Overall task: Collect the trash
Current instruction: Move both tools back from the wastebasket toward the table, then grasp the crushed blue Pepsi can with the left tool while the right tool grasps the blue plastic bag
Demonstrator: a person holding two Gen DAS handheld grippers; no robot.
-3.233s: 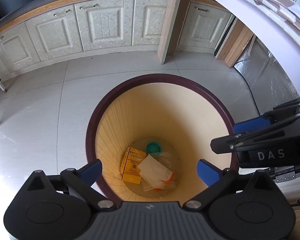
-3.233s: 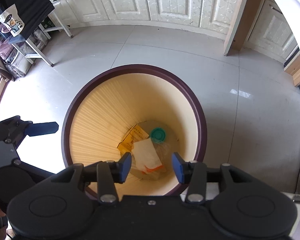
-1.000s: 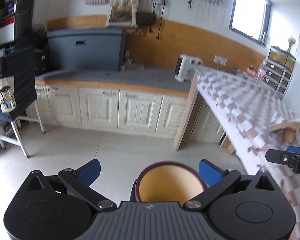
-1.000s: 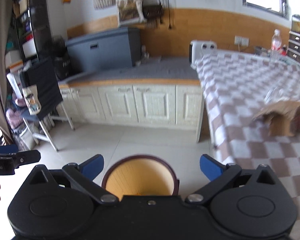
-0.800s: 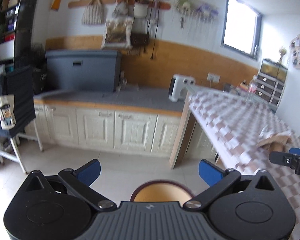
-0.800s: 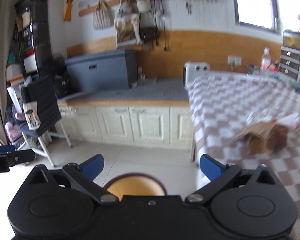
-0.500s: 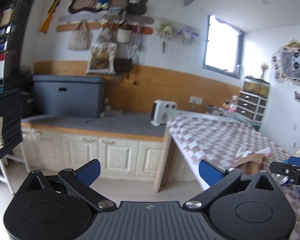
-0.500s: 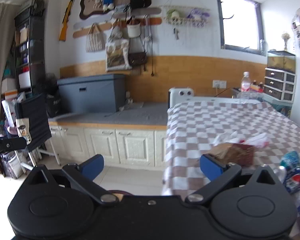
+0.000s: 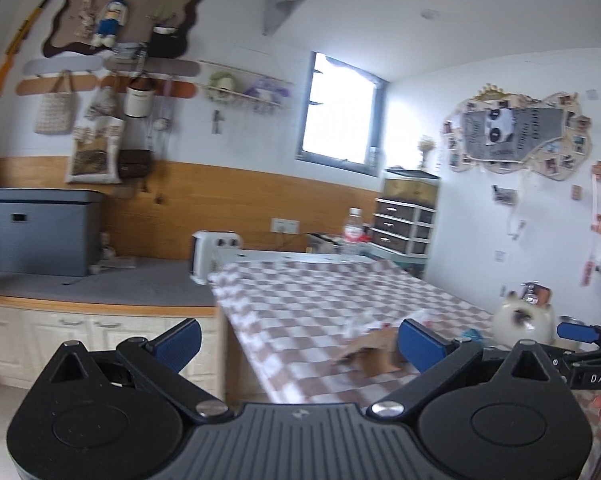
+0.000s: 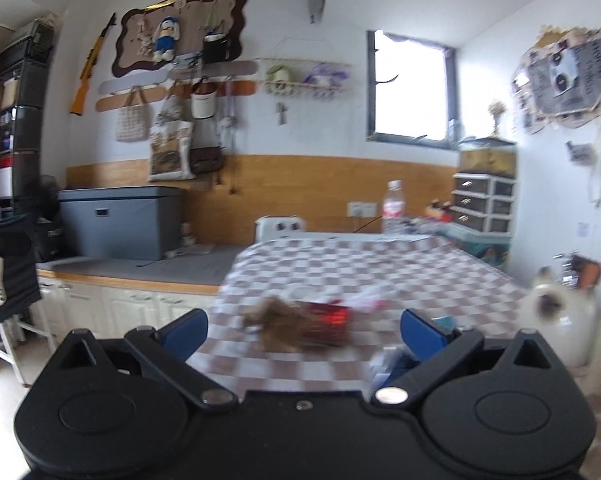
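Nearest to us, both claws are spread wide and hold nothing. Our left claw (image 9: 296, 340) and our right claw (image 10: 304, 330) point level across the checkered surface (image 10: 360, 268), which suggests we are lining up on the litter there, not yet reaching.

Just ahead, framed between the right claw's fingers, lies the trash: a crumpled brown paper bag (image 10: 284, 326) lying against something red, too blurred to name, with white wrappers (image 10: 360, 294) behind it. From the left claw the same brown bag (image 9: 370, 354) sits low and right of centre, close to the right finger. A blue packet (image 10: 444, 322) lies near the right claw's right finger.

The near cloth edge hangs over the floor at left, so approaching from this side looks unobstructed. To the right a cream cat-shaped jar (image 10: 556, 320) stands close, leaving less room there.

Farther off, the surface is bare up to a plastic bottle (image 10: 392, 202) at its far end.
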